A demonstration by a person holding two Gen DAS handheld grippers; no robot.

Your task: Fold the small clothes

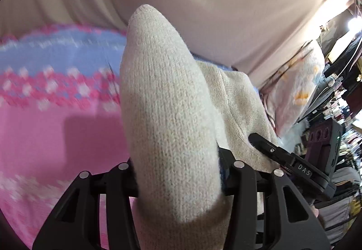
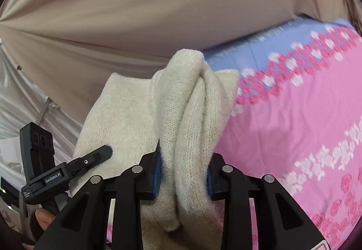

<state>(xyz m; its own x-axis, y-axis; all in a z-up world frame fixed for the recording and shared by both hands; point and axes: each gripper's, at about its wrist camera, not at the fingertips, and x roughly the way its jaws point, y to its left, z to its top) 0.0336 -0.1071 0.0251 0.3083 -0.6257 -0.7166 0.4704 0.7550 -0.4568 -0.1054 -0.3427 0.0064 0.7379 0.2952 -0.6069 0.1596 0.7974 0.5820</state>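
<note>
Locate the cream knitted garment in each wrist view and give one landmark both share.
Left wrist: cream knitted garment, centre, bunched between the left tongs.
Right wrist: same garment, centre, clamped in the right tongs.
Shared landmark: pink and blue floral bedsheet.

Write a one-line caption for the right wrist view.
Right gripper clamps bunched cream knit garment above pink floral bedsheet.

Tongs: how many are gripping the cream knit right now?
2. Left tongs clamp one bunched end of the cream knit; right tongs clamp the other, above the pink bedsheet.
</note>
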